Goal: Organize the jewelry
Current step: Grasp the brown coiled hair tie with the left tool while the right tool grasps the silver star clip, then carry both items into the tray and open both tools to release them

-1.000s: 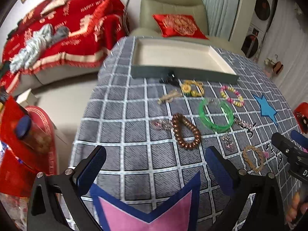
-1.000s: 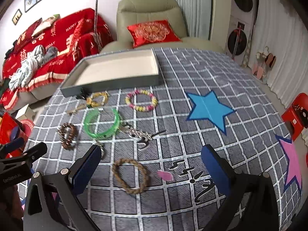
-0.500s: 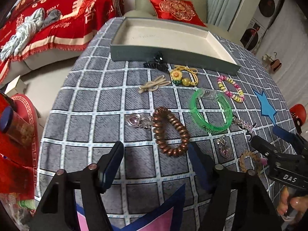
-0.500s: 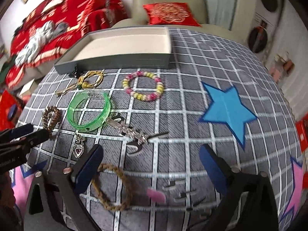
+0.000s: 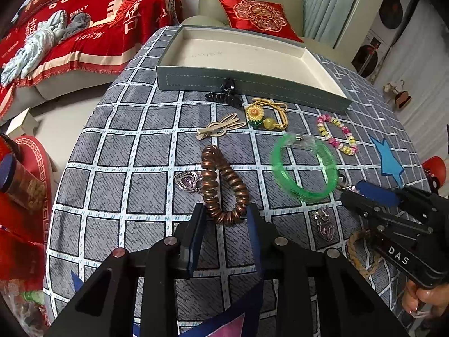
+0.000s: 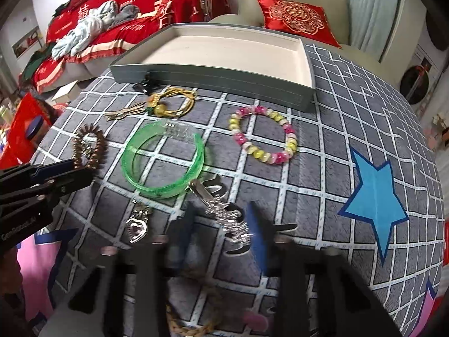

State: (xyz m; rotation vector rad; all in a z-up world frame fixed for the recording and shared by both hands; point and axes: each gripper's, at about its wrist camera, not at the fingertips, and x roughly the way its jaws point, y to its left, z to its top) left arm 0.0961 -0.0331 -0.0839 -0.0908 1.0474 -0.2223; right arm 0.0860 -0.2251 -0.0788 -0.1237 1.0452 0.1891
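My left gripper has its fingers on either side of the near end of a brown coil bracelet; a gap shows, so it is partly closed around it. My right gripper is blurred and stands around a silver hair clip, jaws narrowed but not tight. A green bangle, a pink-yellow bead bracelet, a sunflower hair tie and heart pendants lie on the cloth. The grey tray stands empty behind.
A black claw clip leans at the tray's front wall. A beige bow clip and a braided rope bracelet lie on the checked cloth. An armchair with a red cushion stands behind the table; the table edge drops off at left.
Both grippers moved forward and down toward the table and narrowed their jaws, the left around the brown coil bracelet, the right around the silver clip.
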